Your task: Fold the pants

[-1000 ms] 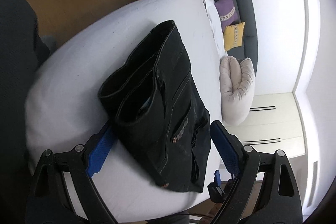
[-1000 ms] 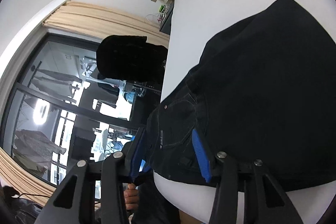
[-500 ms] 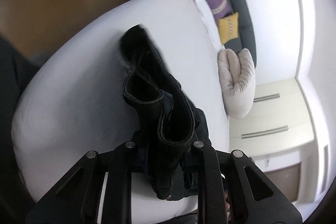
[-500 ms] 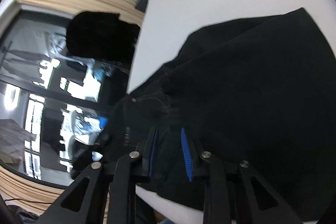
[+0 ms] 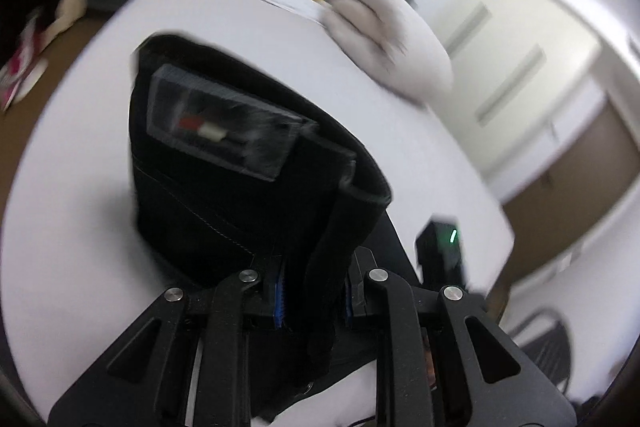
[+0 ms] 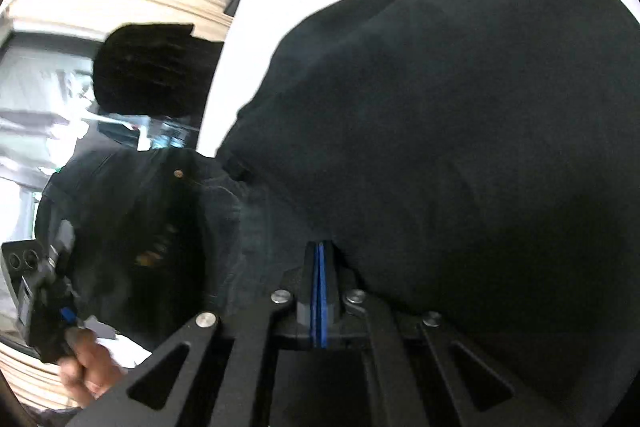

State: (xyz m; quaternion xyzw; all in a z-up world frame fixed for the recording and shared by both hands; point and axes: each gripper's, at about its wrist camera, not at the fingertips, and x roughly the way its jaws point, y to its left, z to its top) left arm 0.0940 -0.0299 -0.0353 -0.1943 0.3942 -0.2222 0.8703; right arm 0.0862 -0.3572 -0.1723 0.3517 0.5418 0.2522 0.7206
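Left gripper (image 5: 314, 297) pinches the black pants (image 5: 240, 187) waistband at 6 o'clock on the white bed (image 5: 80, 247); right gripper (image 6: 319, 291) pressed together on fabric.

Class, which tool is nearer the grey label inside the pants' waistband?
Left. The left tool clamps the waistband just below the grey label; the right tool pinches plain pants fabric, with no label in its view.

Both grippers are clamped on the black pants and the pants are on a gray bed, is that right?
Not quite: the bed is white, not gray, as the left wrist view shows. The rest holds: the left gripper and the right gripper are both clamped on the black pants.
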